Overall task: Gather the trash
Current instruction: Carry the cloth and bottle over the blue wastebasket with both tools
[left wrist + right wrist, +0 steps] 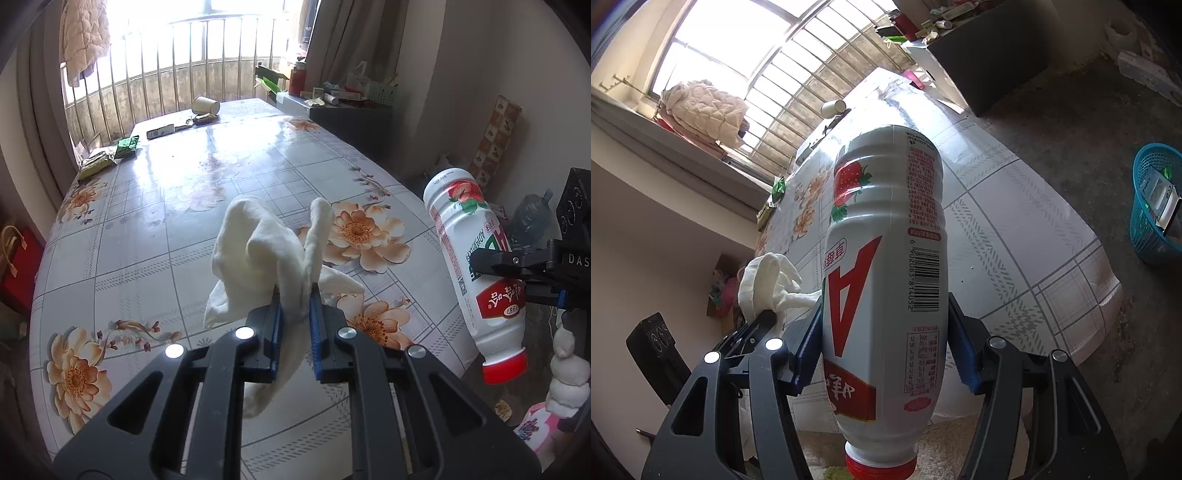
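My left gripper is shut on a crumpled white tissue and holds it above the flowered table. My right gripper is shut on a white drink bottle with a strawberry label and a red cap, held cap-down past the table's right edge. The bottle and the right gripper also show at the right of the left wrist view. The tissue and left gripper show at the left of the right wrist view.
A teal basket with some trash stands on the floor at the right. On the table's far end lie a tipped paper cup, a small carton and green snack wrappers. A dark cabinet with clutter stands behind.
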Available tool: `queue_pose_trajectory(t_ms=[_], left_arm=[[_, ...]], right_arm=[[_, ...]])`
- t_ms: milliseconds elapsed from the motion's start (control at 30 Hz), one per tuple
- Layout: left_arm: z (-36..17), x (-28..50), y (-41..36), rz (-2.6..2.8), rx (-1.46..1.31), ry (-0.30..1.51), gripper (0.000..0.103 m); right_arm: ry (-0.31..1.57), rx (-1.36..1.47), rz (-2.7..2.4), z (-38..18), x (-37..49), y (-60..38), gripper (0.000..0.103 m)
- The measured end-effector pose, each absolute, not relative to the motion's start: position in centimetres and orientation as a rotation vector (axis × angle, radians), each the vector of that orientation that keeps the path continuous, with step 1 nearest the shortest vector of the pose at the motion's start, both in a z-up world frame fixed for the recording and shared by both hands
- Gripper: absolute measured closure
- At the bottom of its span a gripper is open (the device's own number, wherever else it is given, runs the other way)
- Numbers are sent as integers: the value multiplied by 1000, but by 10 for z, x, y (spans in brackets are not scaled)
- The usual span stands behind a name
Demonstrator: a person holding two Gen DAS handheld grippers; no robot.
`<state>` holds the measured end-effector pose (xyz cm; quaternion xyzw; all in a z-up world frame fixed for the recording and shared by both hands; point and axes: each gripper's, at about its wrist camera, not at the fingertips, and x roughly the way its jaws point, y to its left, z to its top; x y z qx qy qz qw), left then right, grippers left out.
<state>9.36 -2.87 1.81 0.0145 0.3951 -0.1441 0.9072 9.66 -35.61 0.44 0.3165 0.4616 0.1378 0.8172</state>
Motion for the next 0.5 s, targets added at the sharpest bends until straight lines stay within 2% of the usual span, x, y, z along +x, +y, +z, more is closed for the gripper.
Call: queue_pose_trajectory(t_ms=[500], left_arm=[[28,86,-24,-284,39,789,91]], right_arm=[[977,672,332,9,99,-348,44]])
